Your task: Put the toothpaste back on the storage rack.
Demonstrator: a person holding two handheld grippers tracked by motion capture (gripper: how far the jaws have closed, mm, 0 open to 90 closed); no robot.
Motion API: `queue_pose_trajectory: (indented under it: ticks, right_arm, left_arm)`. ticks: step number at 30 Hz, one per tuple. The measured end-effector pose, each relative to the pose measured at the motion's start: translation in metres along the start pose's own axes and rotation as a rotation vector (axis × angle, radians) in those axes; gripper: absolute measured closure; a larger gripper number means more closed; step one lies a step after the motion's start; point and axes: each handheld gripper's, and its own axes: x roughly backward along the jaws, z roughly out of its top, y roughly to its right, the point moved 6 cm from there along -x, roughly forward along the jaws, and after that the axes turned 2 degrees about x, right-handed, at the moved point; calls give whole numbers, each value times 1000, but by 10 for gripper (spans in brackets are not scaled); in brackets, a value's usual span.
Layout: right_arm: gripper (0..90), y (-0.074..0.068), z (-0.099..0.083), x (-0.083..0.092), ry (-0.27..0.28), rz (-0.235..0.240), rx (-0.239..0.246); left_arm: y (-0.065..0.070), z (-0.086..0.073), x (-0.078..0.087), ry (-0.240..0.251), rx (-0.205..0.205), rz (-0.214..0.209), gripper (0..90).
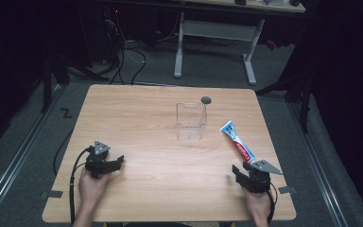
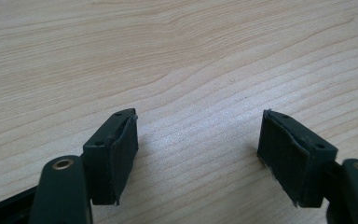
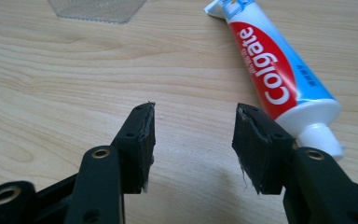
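The left hand (image 1: 92,185) comes in from the bottom edge at the near left, wrapped round the left gripper (image 1: 118,162); its jaws stand wide apart with nothing between them, angled toward the right and held low; the right hand (image 1: 257,204) enters at the near right, holding the right gripper (image 1: 234,171); its jaws are likewise parted and empty, pointing forward and slightly left; both forearms lie roughly parallel.
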Motion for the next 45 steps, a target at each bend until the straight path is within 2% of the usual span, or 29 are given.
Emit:
queue_pose_trajectory:
  ticks: [4, 10, 22, 34, 43, 45]
  right_arm:
    - [491, 5, 1, 5, 7, -14, -13]
    - [489, 11, 5, 10, 16, -31, -6]
    - [464, 16, 31, 9, 6, -55, 80]
    - [465, 21, 54, 4, -31, -68, 105]
    - [496, 21, 71, -3, -14, -74, 152]
    - [499, 20, 74, -5, -20, -78, 149]
  left_arm:
    - [0, 0, 0, -1, 0, -1, 289]
    - [0, 0, 0, 0, 0, 0, 289]
    - [0, 0, 0, -1, 0, -1, 290]
    - [0, 0, 0, -1, 0, -1, 289]
    - [0, 0, 0, -2, 0, -1, 289]
    - [0, 0, 0, -1, 0, -1, 289]
